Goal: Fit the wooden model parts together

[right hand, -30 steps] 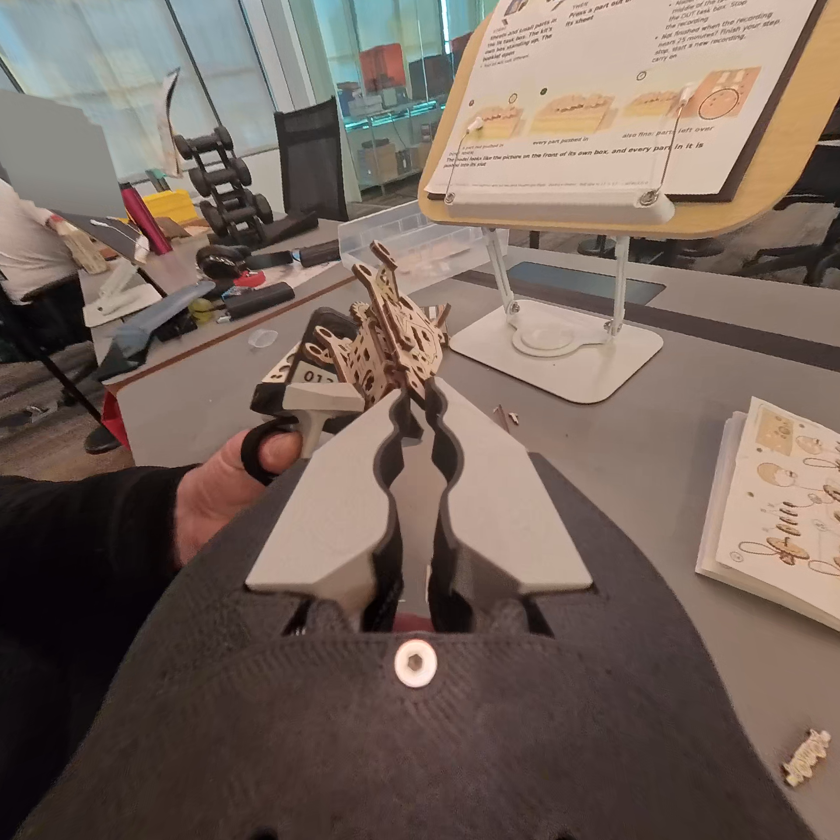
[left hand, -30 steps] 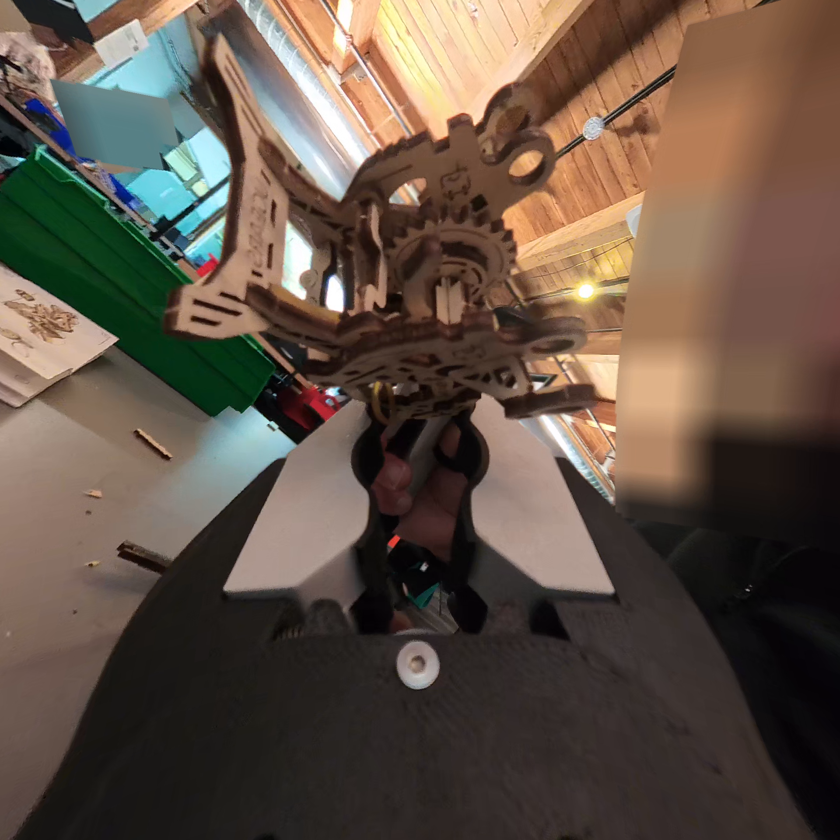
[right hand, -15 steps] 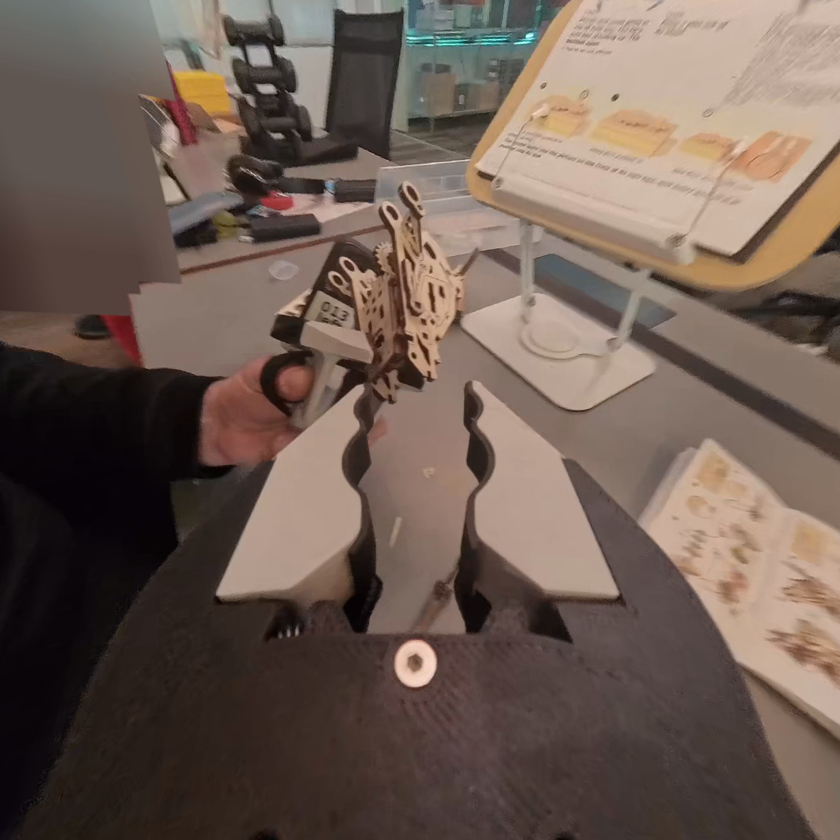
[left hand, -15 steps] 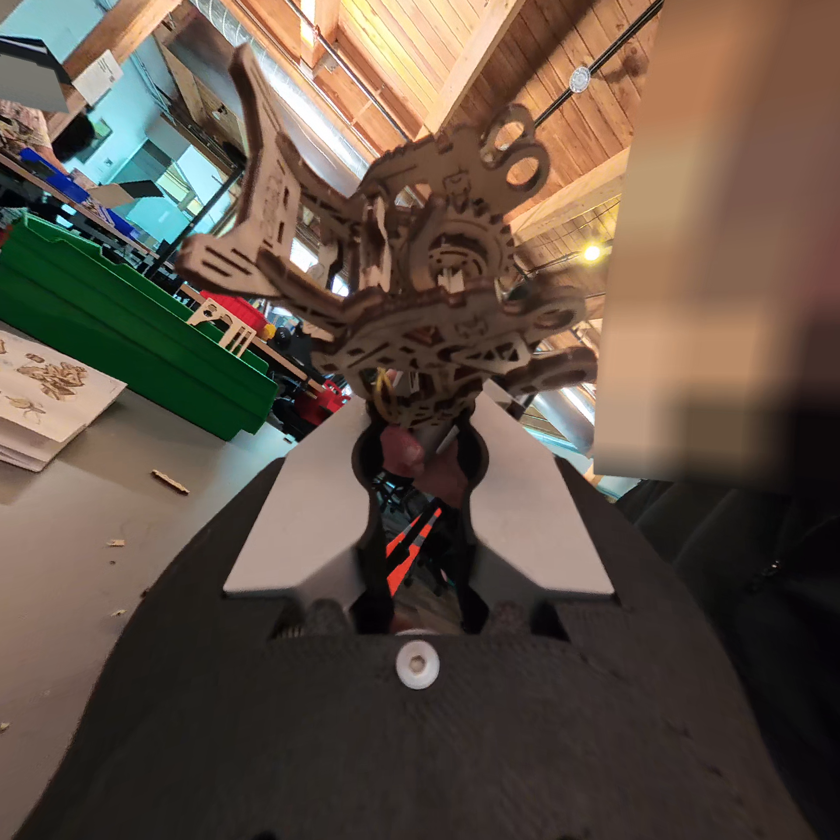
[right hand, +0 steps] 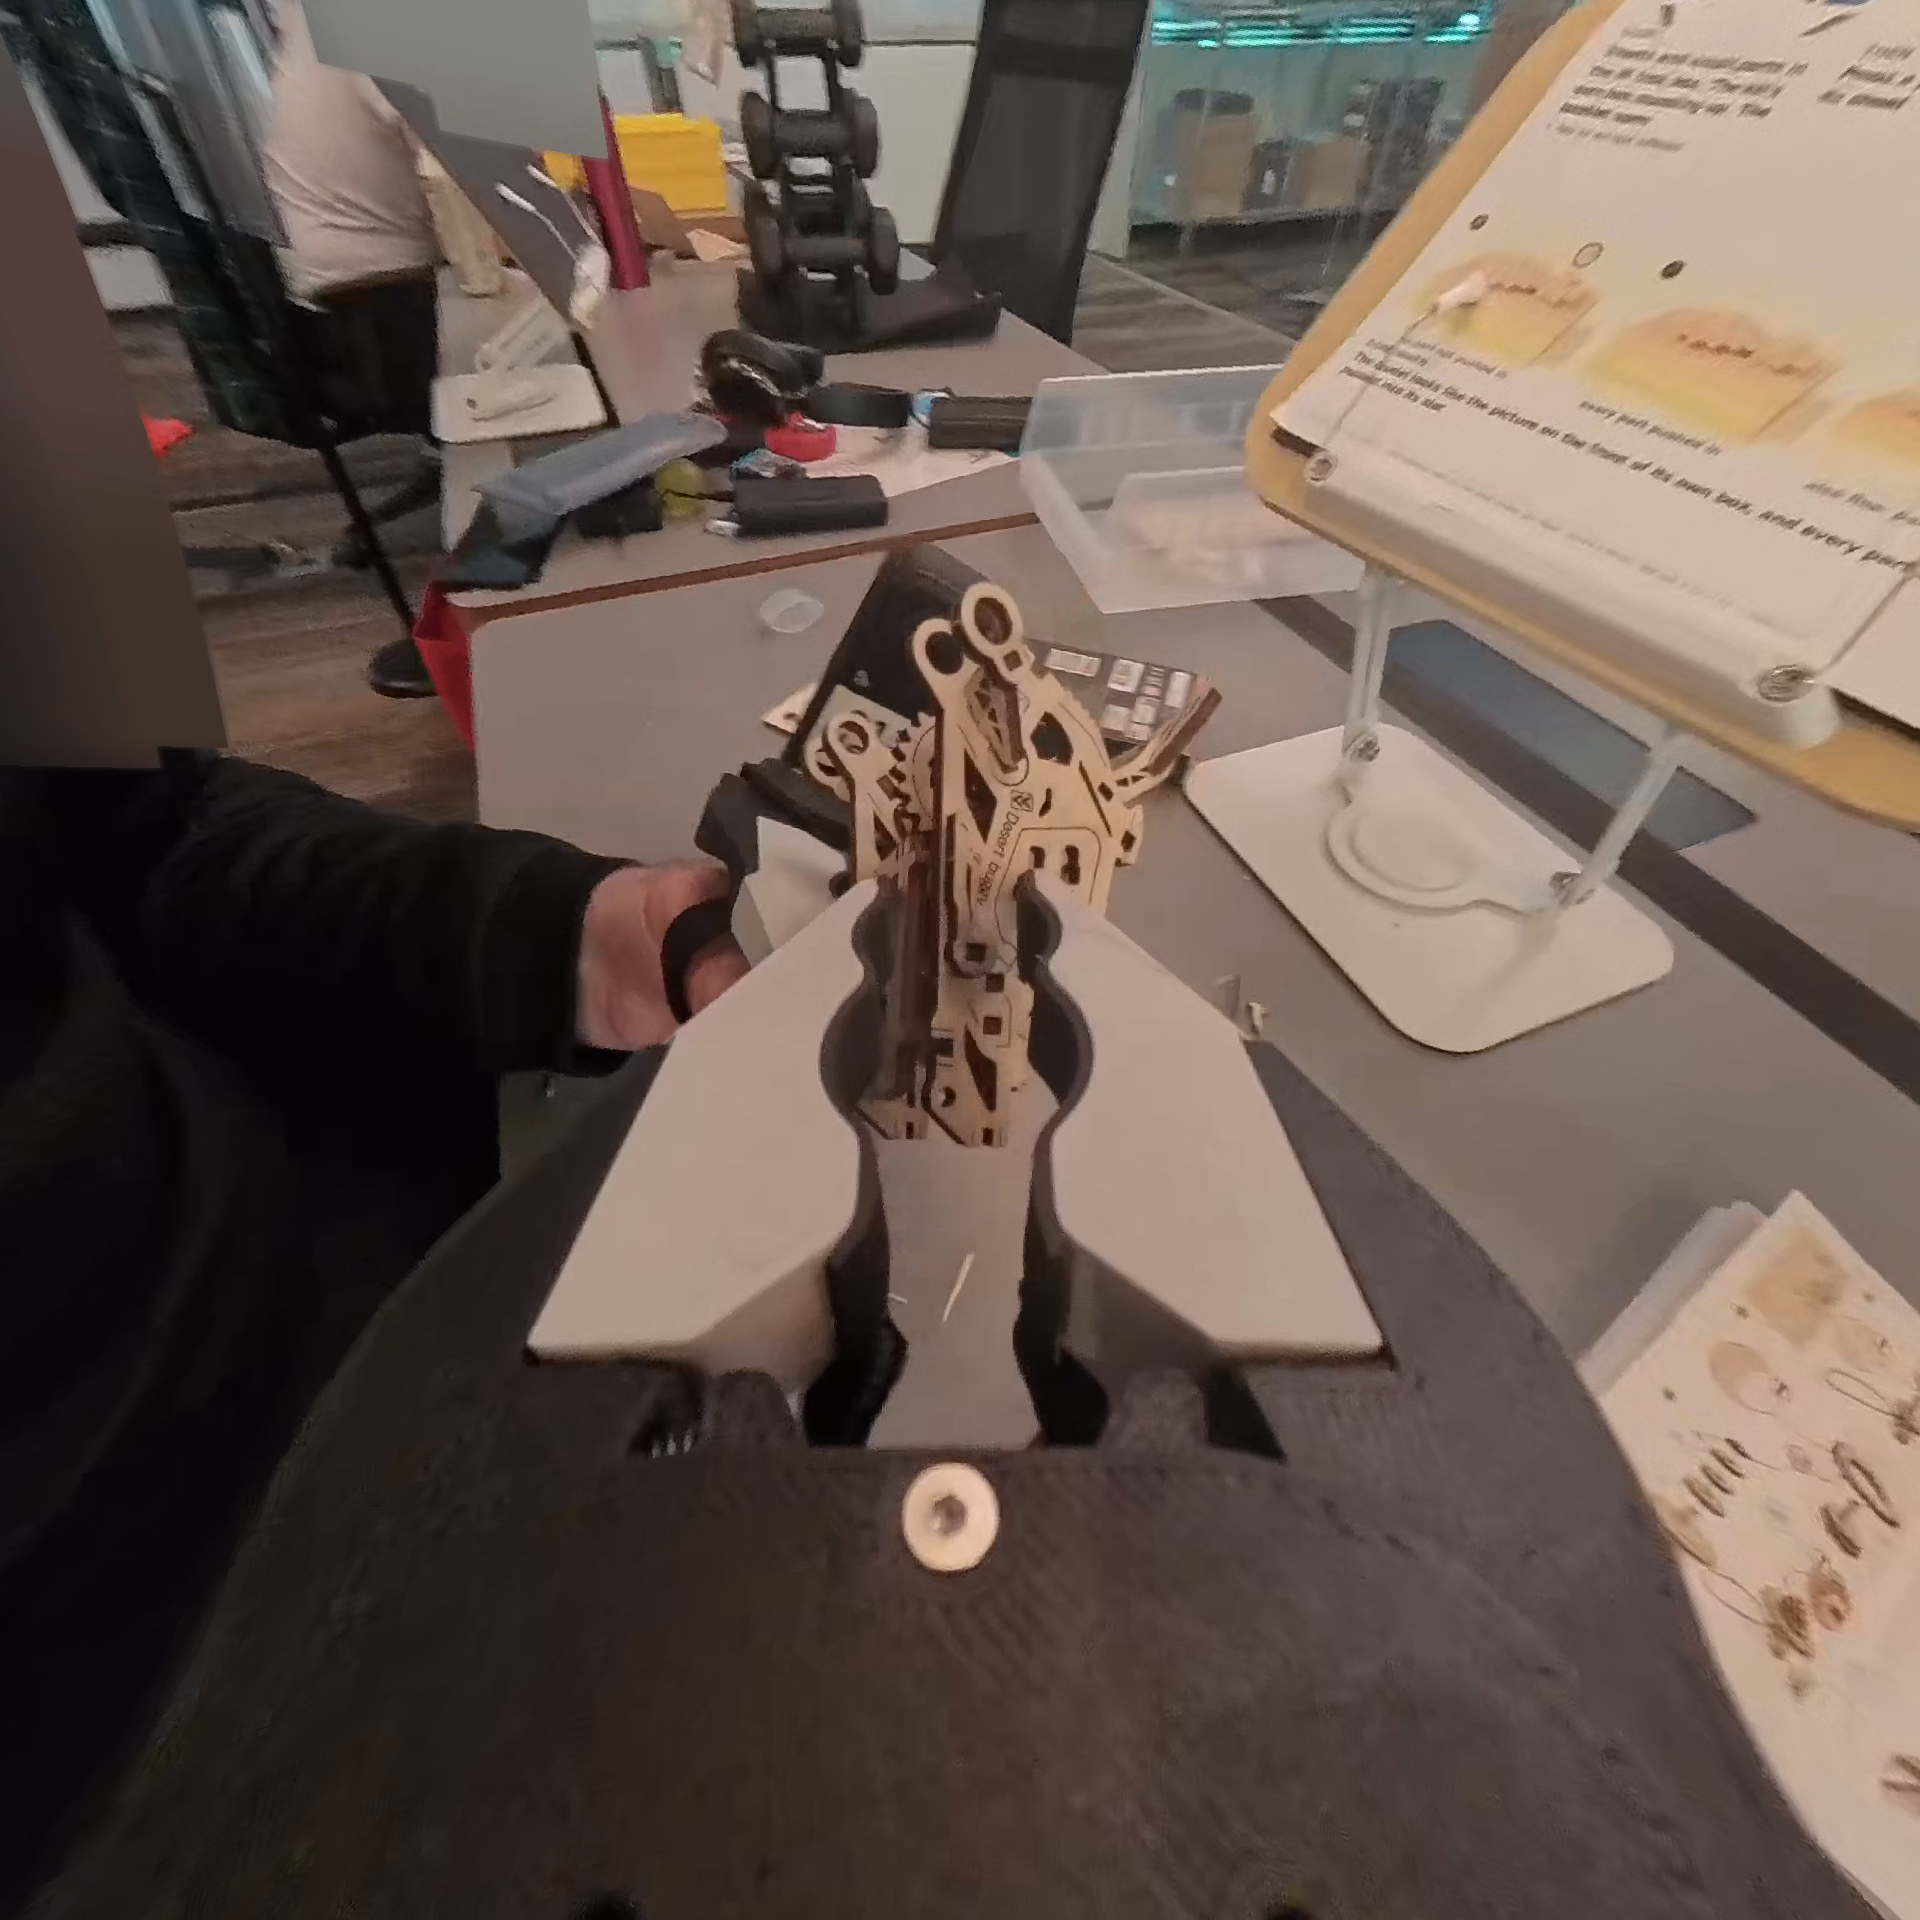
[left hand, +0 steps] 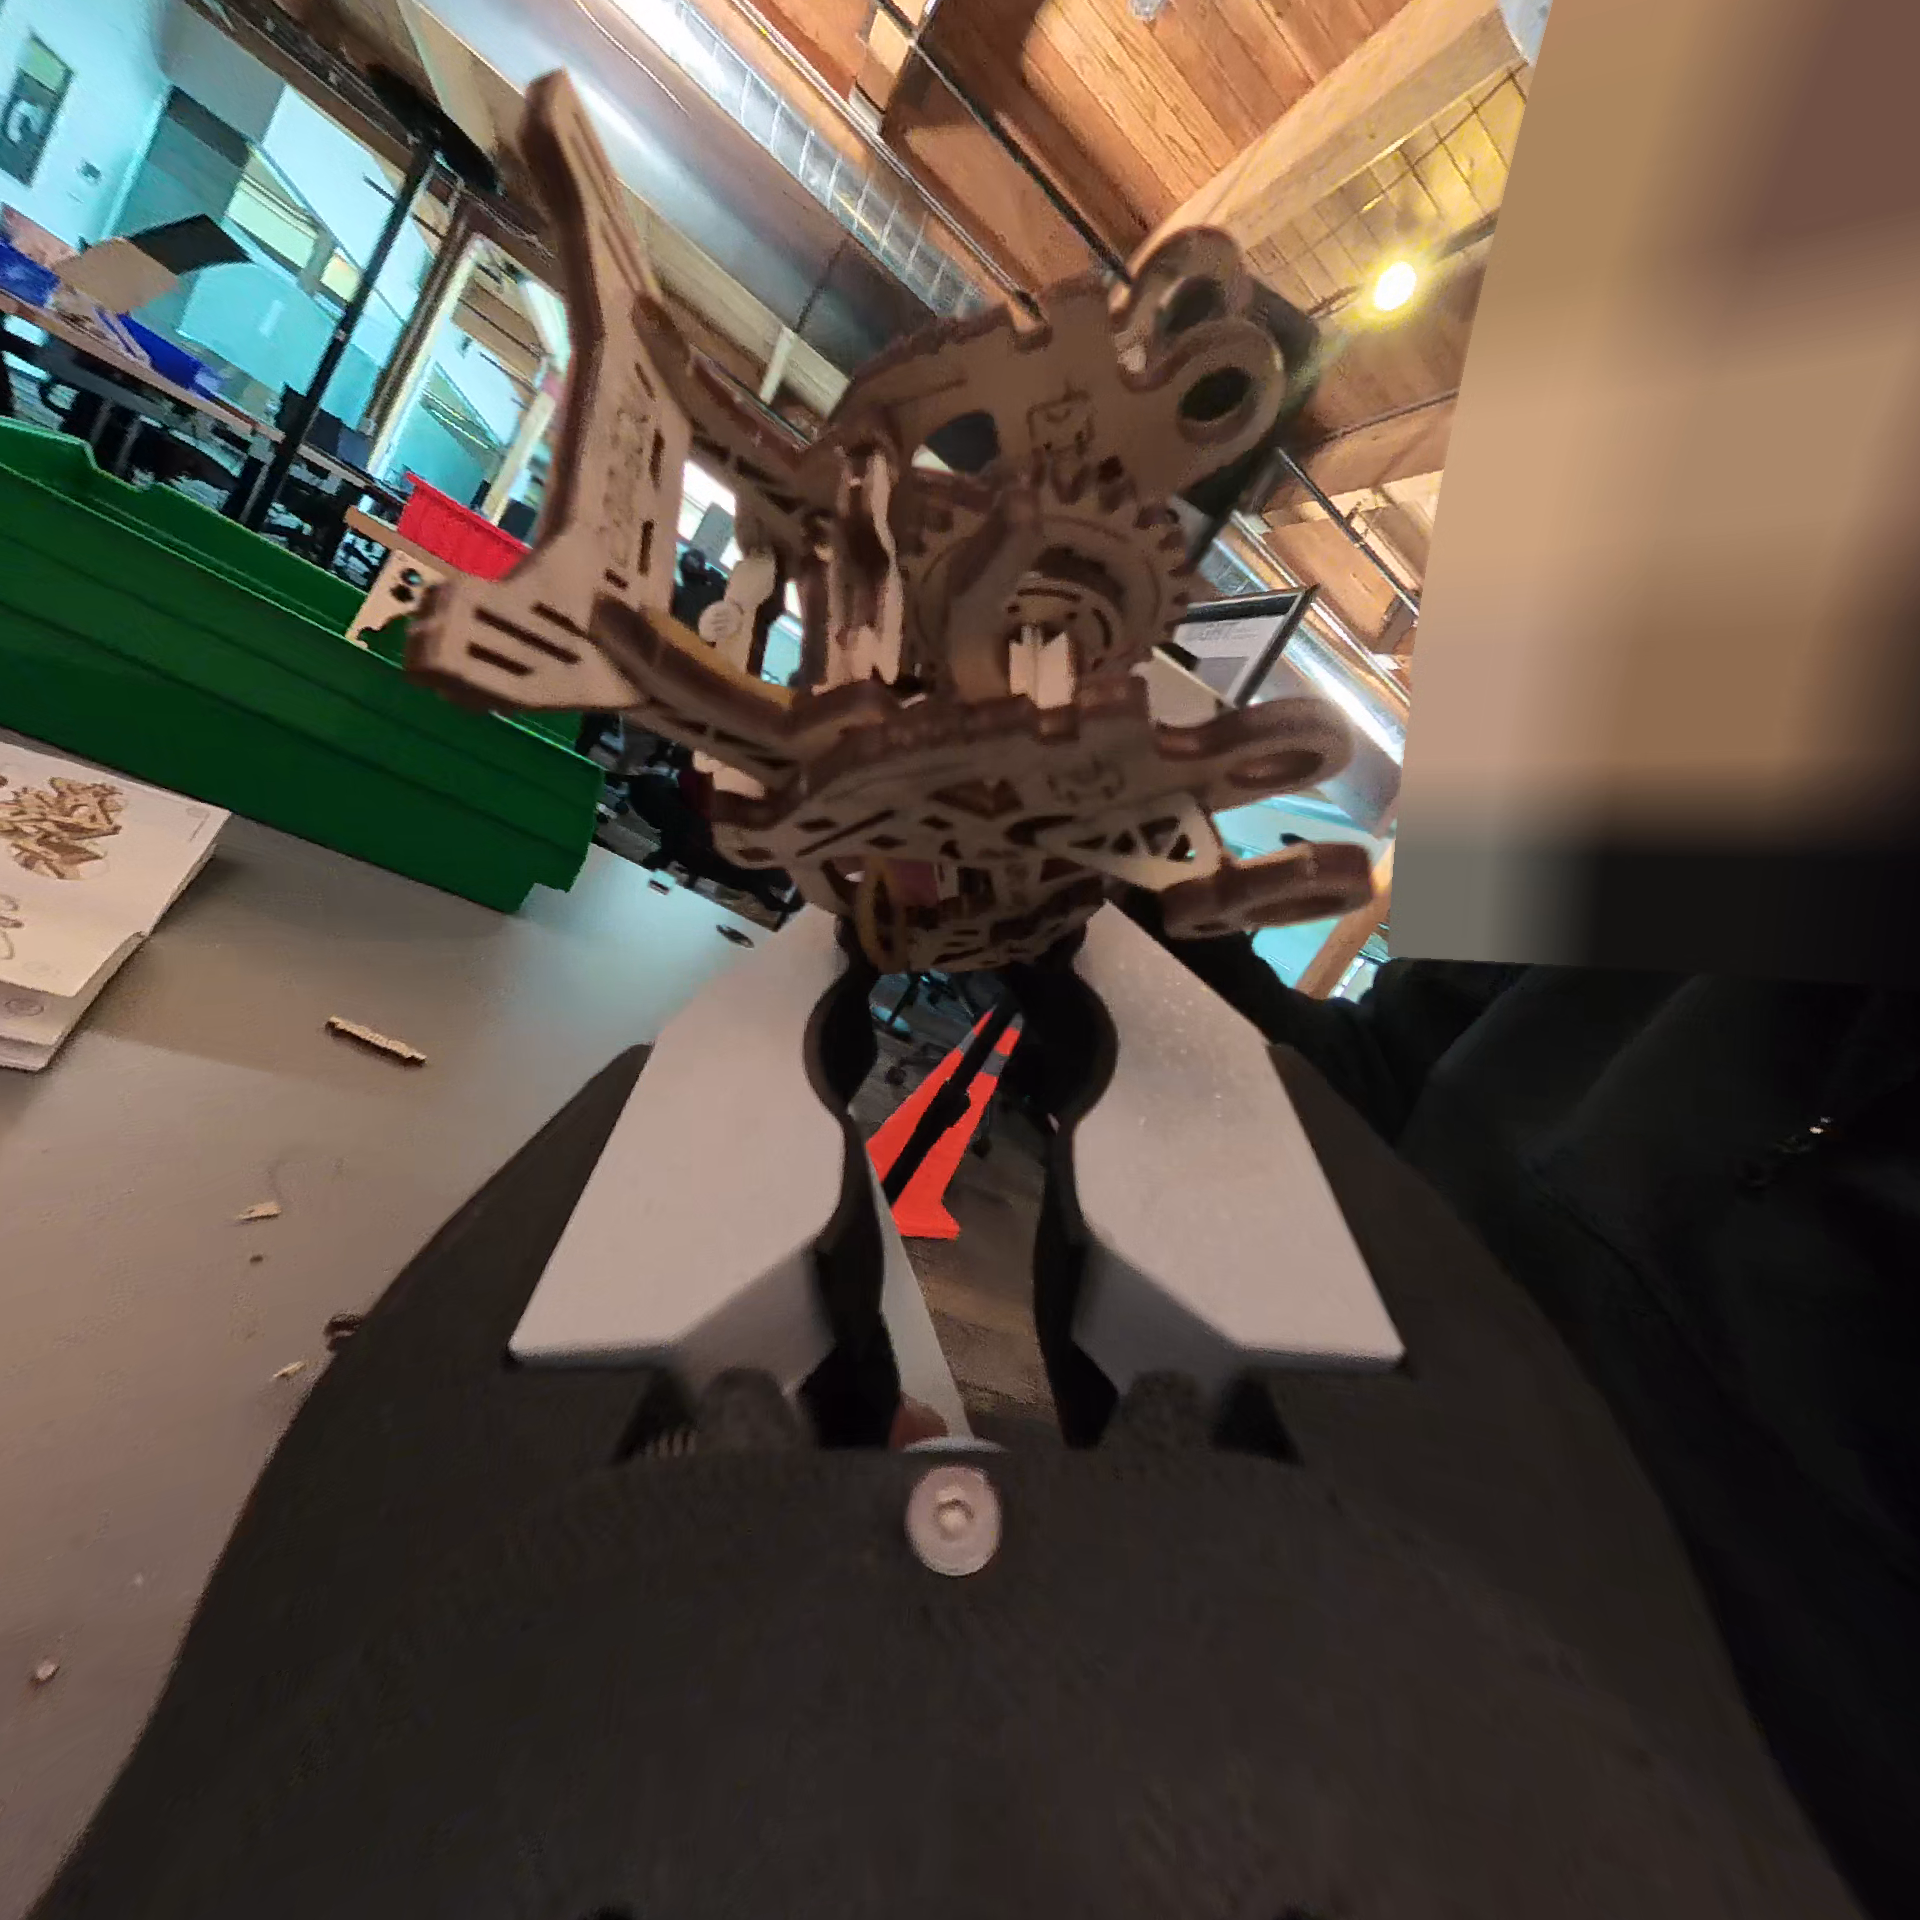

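Both grippers are closed on the wooden model [right hand: 982, 862]. The left gripper [left hand: 961, 951] is seen pinching the model's [left hand: 935, 665] lower edge between its fingertips, with the flat openwork plates and a gear wheel fanned out above. In the right wrist view the model stands upright and edge-on in the air above the table [right hand: 1195, 914]; its long axis runs up and away from the camera, and the end with two round holes points up. The right gripper [right hand: 951, 920] is closed across the lower half, with the dark pads [right hand: 1044, 935] set against the plates on both sides. Farther out, a document stand [right hand: 1455, 862] is seen to the right, a clear plastic tray [right hand: 1143, 488] behind it, and an open booklet [right hand: 1787, 1475] at the near right. Green bins [left hand: 260, 707] appear left in the left wrist view.
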Motion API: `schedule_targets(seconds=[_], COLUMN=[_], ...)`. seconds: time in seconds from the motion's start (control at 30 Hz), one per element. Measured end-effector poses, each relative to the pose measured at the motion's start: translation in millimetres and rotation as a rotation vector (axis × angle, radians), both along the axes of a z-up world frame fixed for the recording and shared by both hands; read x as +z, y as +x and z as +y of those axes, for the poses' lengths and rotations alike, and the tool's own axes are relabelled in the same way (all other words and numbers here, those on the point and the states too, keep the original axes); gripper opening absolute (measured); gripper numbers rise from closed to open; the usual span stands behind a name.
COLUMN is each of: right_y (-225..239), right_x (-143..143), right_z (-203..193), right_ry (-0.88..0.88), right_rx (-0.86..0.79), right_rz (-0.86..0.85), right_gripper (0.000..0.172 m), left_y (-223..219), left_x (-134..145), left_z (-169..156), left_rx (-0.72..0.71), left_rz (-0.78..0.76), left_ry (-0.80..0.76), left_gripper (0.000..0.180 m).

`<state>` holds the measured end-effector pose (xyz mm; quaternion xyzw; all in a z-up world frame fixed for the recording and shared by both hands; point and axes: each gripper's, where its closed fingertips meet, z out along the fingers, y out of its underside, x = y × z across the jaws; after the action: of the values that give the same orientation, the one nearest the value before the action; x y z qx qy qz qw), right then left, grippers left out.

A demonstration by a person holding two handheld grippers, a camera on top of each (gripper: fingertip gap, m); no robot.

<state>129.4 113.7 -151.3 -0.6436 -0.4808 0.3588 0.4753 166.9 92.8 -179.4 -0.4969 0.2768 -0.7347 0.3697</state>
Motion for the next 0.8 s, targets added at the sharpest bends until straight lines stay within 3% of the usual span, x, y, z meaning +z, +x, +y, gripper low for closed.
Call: schedule_targets(seconds=[0.37,0.57,0.67,0.7,0.8], right_y=[6,7,10,10,9], right_x=[-3,1,3,3,7], right_z=[-2,-3,-2,-1,-2], right_ry=[-0.036,-0.079,-0.075,-0.067,-0.068], right_rx=[0.031,0.044,0.036,0.029,0.016], right_rz=[0.050,0.118,0.140,0.132,0.166], right_gripper=[0.018,0.018,0.018,0.007,0.007], left_y=[3,2,-2,-7,-9], left_x=[-7,0,9,15,20], left_z=[-1,-1,3,11,13], left_rx=[-0.008,-0.042,-0.008,0.026,0.056], left_rz=[0.078,0.021,-0.020,-0.056,-0.036], left_ry=[0.052,0.031,0.032,0.003,0.039], left_gripper=[0.027,0.027,0.034,0.040,0.040])
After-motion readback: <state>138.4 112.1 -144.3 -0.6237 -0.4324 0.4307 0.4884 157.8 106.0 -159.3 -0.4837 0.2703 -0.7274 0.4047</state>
